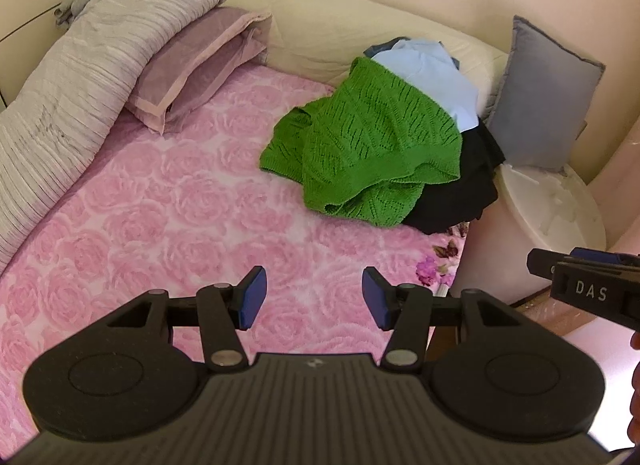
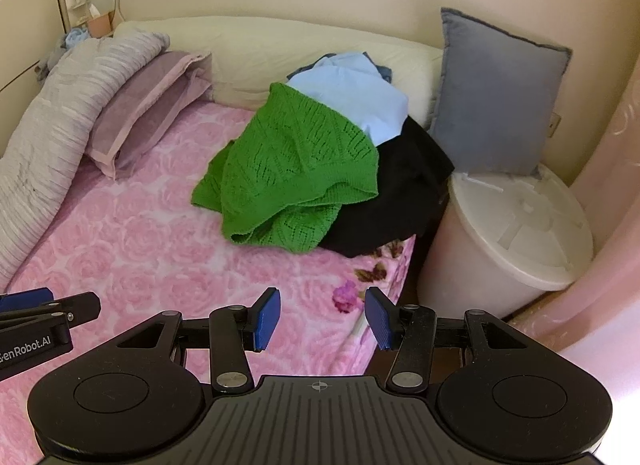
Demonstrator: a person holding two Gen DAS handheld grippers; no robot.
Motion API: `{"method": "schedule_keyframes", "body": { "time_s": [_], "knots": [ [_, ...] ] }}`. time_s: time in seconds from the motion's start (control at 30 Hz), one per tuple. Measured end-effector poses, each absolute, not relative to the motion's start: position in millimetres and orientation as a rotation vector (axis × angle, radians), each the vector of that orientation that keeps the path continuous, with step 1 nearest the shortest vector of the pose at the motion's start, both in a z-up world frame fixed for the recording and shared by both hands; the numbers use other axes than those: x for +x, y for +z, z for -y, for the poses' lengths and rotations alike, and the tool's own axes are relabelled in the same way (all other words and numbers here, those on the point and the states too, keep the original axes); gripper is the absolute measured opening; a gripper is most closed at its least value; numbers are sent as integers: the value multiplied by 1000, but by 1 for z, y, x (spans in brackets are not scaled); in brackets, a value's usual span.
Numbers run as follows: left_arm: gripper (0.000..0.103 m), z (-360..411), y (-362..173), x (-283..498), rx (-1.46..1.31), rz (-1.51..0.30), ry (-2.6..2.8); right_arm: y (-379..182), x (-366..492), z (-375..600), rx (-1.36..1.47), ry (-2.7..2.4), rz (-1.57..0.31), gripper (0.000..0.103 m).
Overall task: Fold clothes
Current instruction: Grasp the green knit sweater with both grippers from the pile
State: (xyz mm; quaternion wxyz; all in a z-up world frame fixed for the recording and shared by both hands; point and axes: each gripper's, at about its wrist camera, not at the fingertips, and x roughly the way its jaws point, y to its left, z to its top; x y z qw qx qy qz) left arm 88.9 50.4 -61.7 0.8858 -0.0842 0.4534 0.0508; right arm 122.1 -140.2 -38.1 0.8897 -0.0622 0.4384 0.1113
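Note:
A pile of clothes lies at the far right of the bed: a green knit sweater (image 1: 368, 145) (image 2: 296, 169) on top, a light blue garment (image 1: 436, 73) (image 2: 356, 93) behind it and a black garment (image 1: 464, 193) (image 2: 404, 193) under it. My left gripper (image 1: 314, 297) is open and empty above the pink bedspread (image 1: 180, 217), short of the pile. My right gripper (image 2: 323, 317) is open and empty near the bed's right edge. The right gripper also shows at the right edge of the left wrist view (image 1: 584, 285), and the left gripper shows at the left edge of the right wrist view (image 2: 44, 317).
A rolled grey quilt (image 1: 60, 105) and purple pillows (image 1: 192, 65) lie along the left of the bed. A cream headboard cushion (image 2: 280, 49) runs behind. A grey-blue cushion (image 2: 496, 97) leans over a white lidded bin (image 2: 512, 233) beside the bed.

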Motion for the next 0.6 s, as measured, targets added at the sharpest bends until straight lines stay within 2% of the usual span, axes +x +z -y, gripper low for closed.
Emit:
{"method": "schedule_keyframes", "body": {
  "time_s": [0.47,0.6],
  "knots": [
    [49,-36,-134,200,-259,-1054,150,-87,254,175,-172,289,-900,51],
    [49,-32,-155,232,-284,-1077,142,-105,297,174,-220,319,-957,51]
  ]
}}
